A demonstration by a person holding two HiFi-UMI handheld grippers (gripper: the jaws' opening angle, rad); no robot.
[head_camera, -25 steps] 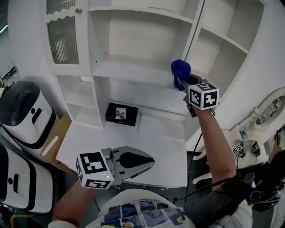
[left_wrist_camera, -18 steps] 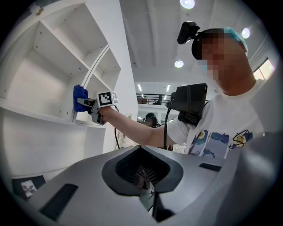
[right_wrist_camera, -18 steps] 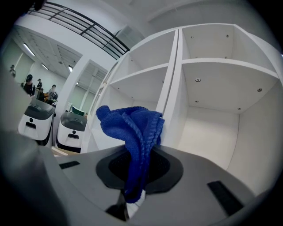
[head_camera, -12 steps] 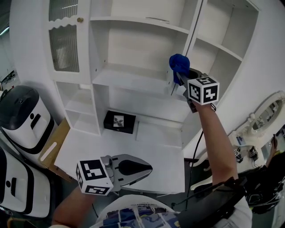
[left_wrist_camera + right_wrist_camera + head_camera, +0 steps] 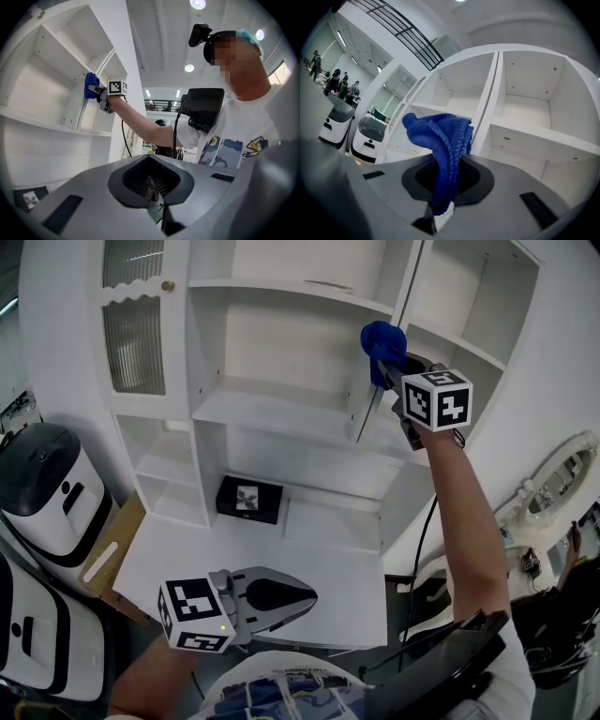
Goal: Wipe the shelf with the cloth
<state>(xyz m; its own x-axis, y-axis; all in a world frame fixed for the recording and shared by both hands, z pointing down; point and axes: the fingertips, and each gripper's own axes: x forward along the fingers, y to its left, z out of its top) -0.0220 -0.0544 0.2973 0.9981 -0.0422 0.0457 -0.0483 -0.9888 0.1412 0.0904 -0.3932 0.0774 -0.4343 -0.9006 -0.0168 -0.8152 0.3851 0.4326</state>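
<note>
Up goes the right gripper (image 5: 392,369) since a second ago. It has climbed the front of the white shelf unit (image 5: 281,395) and now sits higher against the upright divider (image 5: 373,399). The blue cloth (image 5: 382,338) has risen with it. The left gripper (image 5: 306,594) has barely shifted.

The right jaws are closed tight on the cloth. A bunched fold stands up out of them, and a short tail hangs down through the slot. From the head view the cloth lies in front of the divider's upper part, level with the front edge of the shelf board (image 5: 459,343) to the divider's right. Whether the cloth touches the divider or that board cannot be told.

The left jaws are drawn together with nothing between them. This gripper is held low, well below and to the left of the divider, above the front of the white counter (image 5: 187,549).

Left of the divider, one bare compartment sits above another. A black box (image 5: 248,499) lies at the back of the counter, below and to the left of the divider's foot. Further left is a cupboard door of ribbed glass (image 5: 136,329) with a small brass knob (image 5: 168,284). Two white machines with dark tops (image 5: 47,493) stand on the floor beyond that, far left of the divider. The left gripper's view shows round ceiling lights (image 5: 197,3) overhead.
</note>
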